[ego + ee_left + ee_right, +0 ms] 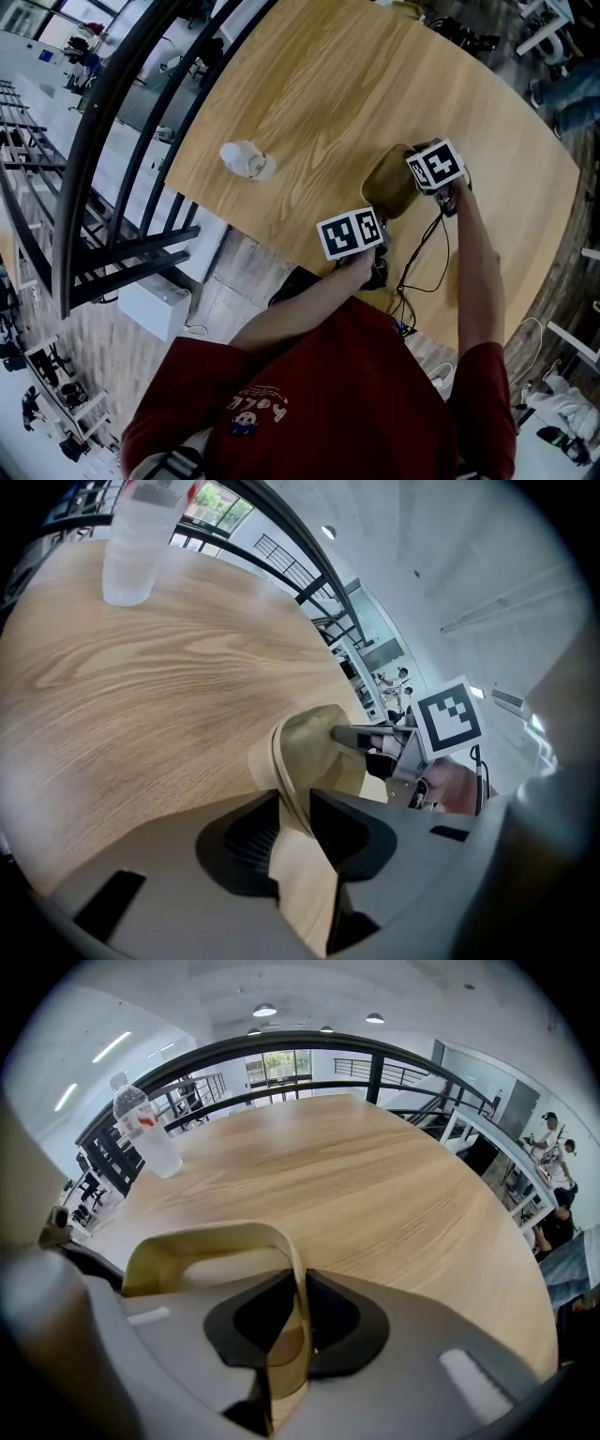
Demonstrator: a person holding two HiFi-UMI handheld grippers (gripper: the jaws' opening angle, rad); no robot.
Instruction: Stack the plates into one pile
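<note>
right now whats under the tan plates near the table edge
The round light wooden table lies beneath the tan plates. Whether they rest on it or hang just above is covered by the plates themselves.

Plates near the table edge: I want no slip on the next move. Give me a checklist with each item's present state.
1. The right gripper clamps the plate rim: ok, jaws pinch it.
2. The left gripper clamps it too: not ok, jaws stand apart with the rim between them.
3. The water bottle is out of the way: ok, upright, far across the table.
4. The plate rests fully on the table: cannot tell, the grippers cover its near side.
5. Everything is in one pile: cannot tell; the rim looks doubled in the left gripper view, but no count is possible.
</note>
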